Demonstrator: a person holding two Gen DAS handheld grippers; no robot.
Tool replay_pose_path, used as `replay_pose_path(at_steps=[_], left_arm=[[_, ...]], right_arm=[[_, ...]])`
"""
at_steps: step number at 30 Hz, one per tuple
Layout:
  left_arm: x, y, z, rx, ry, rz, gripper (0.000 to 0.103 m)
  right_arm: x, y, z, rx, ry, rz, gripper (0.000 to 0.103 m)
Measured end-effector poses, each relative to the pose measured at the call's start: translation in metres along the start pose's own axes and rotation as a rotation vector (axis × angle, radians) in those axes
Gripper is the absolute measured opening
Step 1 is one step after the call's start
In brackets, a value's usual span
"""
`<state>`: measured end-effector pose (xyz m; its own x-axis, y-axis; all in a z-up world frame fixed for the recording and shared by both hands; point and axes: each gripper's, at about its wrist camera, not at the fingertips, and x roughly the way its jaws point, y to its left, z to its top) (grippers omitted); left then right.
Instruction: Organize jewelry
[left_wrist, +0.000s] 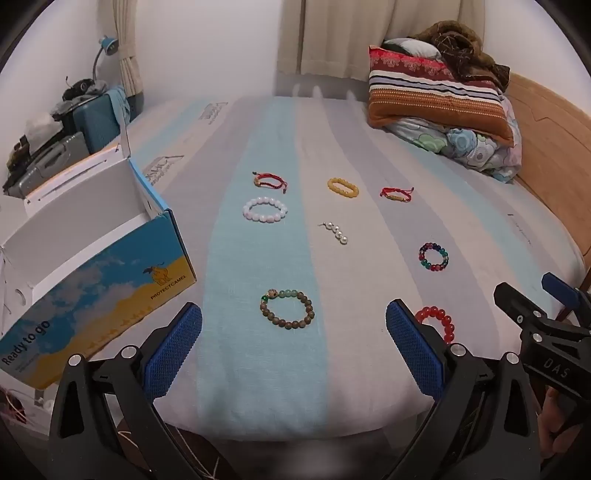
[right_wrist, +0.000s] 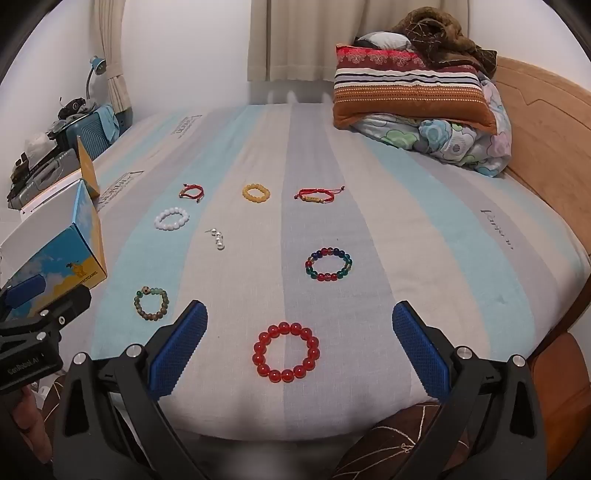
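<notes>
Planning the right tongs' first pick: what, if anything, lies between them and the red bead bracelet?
Nothing visible. The red bead bracelet lies flat on the striped bedsheet, straight ahead of the open right tongs, with bare sheet around it. The multicolored bracelet lies farther back, clear of the approach.

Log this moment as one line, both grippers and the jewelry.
left gripper: open, empty | right gripper: open, empty | red glass-bead bracelet: on striped bedsheet | open cardboard box: left

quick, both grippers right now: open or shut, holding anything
left gripper: open, holding nothing, above the green bracelet
right gripper: open, holding nothing, above the red bracelet
</notes>
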<state>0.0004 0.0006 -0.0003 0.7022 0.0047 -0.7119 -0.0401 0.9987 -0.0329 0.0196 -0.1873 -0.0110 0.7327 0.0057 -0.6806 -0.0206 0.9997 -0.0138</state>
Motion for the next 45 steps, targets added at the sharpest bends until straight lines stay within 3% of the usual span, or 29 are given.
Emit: replay_pose_path(at_steps=[45], left_arm=[[0.005,-0.002,-0.006,0.001,0.019,-0.013,0.097]], right_arm=[[-0.008,0.008,0.004,0.000,-0.041,0.007,0.097]])
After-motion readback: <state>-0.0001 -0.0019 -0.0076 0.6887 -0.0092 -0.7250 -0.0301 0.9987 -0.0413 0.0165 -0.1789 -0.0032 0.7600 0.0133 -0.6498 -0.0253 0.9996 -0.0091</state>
